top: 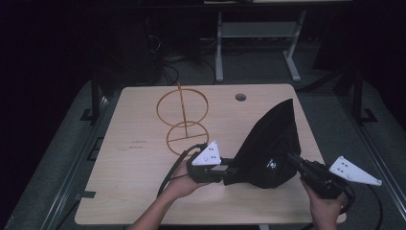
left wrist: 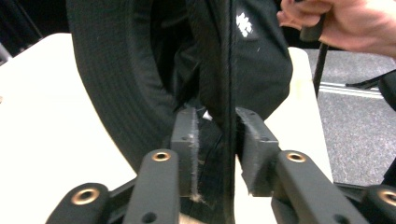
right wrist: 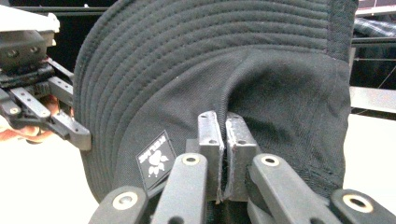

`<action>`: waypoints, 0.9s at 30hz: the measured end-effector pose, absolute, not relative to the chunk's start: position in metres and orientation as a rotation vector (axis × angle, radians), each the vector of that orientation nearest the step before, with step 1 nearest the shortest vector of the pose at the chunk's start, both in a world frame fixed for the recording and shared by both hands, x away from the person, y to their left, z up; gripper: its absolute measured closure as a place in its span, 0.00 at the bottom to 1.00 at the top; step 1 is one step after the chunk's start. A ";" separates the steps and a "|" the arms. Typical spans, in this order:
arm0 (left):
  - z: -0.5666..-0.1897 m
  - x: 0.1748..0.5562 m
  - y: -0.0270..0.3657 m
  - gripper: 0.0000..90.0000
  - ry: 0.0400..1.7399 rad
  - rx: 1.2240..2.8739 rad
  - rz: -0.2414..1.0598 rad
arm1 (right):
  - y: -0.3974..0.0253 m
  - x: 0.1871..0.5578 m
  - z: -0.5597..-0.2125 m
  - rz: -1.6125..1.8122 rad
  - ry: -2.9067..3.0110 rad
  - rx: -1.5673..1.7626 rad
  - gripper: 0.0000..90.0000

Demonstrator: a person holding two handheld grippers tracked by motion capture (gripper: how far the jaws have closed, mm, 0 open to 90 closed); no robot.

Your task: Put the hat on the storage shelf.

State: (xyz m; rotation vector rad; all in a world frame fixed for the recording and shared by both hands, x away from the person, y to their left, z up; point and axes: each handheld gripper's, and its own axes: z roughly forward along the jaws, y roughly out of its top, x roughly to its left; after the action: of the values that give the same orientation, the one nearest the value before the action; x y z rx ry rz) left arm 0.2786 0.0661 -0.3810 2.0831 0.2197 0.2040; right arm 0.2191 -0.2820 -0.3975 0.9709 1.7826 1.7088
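**Black hat held up between two grippers**

The black bucket hat (top: 270,148) stands lifted above the table (top: 134,191) near its front right edge, pinched from both sides. The left gripper (top: 225,170) clamps the brim's edge, its jaws pressed onto the fabric. The right gripper (right wrist: 223,140) has its jaws closed on a fold of the crown, probably to keep the hat spread and steady. A gold wire stand (top: 183,117) waits toward the back edge, well apart.

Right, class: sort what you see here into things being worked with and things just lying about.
Being worked with:
- black hat
- left gripper, fingers pinching its brim
- right gripper, fingers shut on its cloth

Lying about:
- wooden ring stand
- table
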 end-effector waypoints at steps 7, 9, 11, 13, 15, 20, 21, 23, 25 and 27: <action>-0.383 0.272 0.075 0.64 0.222 2.102 0.216 | -0.283 0.221 -0.387 1.693 1.793 0.968 0.97; -0.384 0.269 0.078 0.61 0.222 2.111 0.229 | -0.283 0.221 -0.383 1.682 1.797 0.967 0.97; -0.385 0.266 0.081 0.58 0.221 2.118 0.240 | -0.284 0.222 -0.379 1.674 1.799 0.965 0.97; -0.388 0.264 0.087 0.56 0.229 2.121 0.237 | -0.284 0.224 -0.374 1.666 1.805 0.962 0.97; -0.389 0.263 0.089 0.55 0.228 2.127 0.241 | -0.283 0.224 -0.373 1.660 1.810 0.963 0.97; -0.395 0.259 0.099 0.52 0.246 2.141 0.242 | -0.282 0.227 -0.365 1.660 1.820 0.946 0.97; -0.397 0.257 0.104 0.52 0.258 2.145 0.244 | -0.281 0.228 -0.363 1.663 1.820 0.949 0.97; -0.399 0.257 0.106 0.52 0.264 2.141 0.249 | -0.281 0.228 -0.362 1.659 1.824 0.948 0.97; -0.402 0.256 0.112 0.52 0.282 2.140 0.248 | -0.281 0.229 -0.359 1.660 1.830 0.948 0.97; -0.405 0.256 0.117 0.52 0.295 2.142 0.251 | -0.281 0.230 -0.357 1.659 1.838 0.949 0.97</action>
State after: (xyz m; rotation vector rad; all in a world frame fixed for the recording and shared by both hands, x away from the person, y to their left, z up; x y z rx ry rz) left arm 0.2557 0.1172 -0.4049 2.1418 0.2946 0.2509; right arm 0.2301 -0.2813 -0.3565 0.9490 1.8378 1.6590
